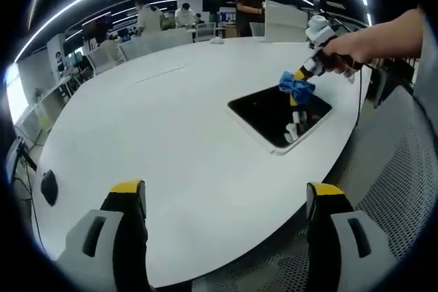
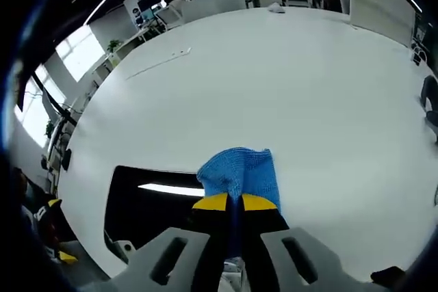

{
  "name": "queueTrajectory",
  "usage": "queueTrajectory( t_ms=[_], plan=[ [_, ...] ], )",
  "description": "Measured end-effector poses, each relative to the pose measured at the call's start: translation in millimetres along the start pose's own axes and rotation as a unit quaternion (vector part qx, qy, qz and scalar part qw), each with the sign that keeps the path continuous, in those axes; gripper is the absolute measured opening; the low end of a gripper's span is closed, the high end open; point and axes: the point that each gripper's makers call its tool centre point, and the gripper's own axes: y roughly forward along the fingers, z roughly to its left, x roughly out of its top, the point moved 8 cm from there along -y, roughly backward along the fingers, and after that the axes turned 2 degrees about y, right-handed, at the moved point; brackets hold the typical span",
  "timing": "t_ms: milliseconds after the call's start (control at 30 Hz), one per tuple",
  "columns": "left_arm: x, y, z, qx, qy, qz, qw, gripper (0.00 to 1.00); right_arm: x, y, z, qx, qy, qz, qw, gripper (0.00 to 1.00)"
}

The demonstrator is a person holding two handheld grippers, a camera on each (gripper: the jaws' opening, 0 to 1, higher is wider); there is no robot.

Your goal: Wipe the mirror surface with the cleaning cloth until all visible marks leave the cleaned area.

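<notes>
The big white surface is round at its edges, smooth and a little shiny. The mirror lies flat on it, close to the edge nearest the person. The mirror is a thin rectangle with soft round corners and a pale rim. Its glass looks dark and glossy, and a bright strip of ceiling light shows in it in the right gripper view. In the left gripper view its long side runs slanted, following the near edge of the surface.

The right gripper has its jaws pressed tight together on the cleaning cloth. The cloth is blue, soft and bumpy like a knit. It sticks out straight ahead of the yellow jaw tips and fans out a little wider at its far end. In the left gripper view, a hand holds this gripper tilted down, and the cloth hangs as a small bunch over the far side of the mirror. You cannot tell if the cloth touches the glass.

The left gripper is well apart from the mirror, over bare white surface at the near edge. Its jaws stand wide apart with nothing between them.
</notes>
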Motion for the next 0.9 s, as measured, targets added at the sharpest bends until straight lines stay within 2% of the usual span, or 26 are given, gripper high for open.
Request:
queueTrajectory(
  t_ms=[100, 467, 633, 733, 833, 867, 900],
  plan=[
    [0.0, -0.1, 0.0, 0.001, -0.001, 0.000, 1.0000, 0.98, 5.3, -8.0, -5.3, 0.000, 0.002, -0.006, 1.0000, 0.00],
    [-0.6, 0.2, 0.6, 0.002, -0.001, 0.000, 1.0000, 0.98, 18.0, -44.1, -48.7, -0.022, 0.013, -0.015, 0.9996, 0.00],
    [-0.9, 0.4, 0.9, 0.002, -0.002, 0.001, 1.0000, 0.98, 0.6, -46.0, -68.0, -0.030, 0.020, 0.003, 0.9993, 0.00],
    [-0.2, 0.1, 0.0, 0.001, -0.001, 0.002, 1.0000, 0.98, -21.9, -44.1, -74.6, -0.051, 0.013, 0.026, 0.9983, 0.00],
    [-0.2, 0.0, 0.1, 0.002, -0.001, 0.003, 1.0000, 0.98, -42.5, -41.2, -75.2, -0.053, 0.024, 0.041, 0.9974, 0.01],
    [0.0, -0.1, 0.1, 0.003, -0.001, 0.003, 1.0000, 0.98, -45.6, -39.1, -76.6, -0.052, 0.025, 0.038, 0.9976, 0.01],
    [-0.2, -0.1, 0.2, 0.003, -0.001, 0.003, 1.0000, 0.98, -42.0, -40.0, -76.2, -0.052, 0.030, 0.015, 0.9981, 0.01]
  ],
)
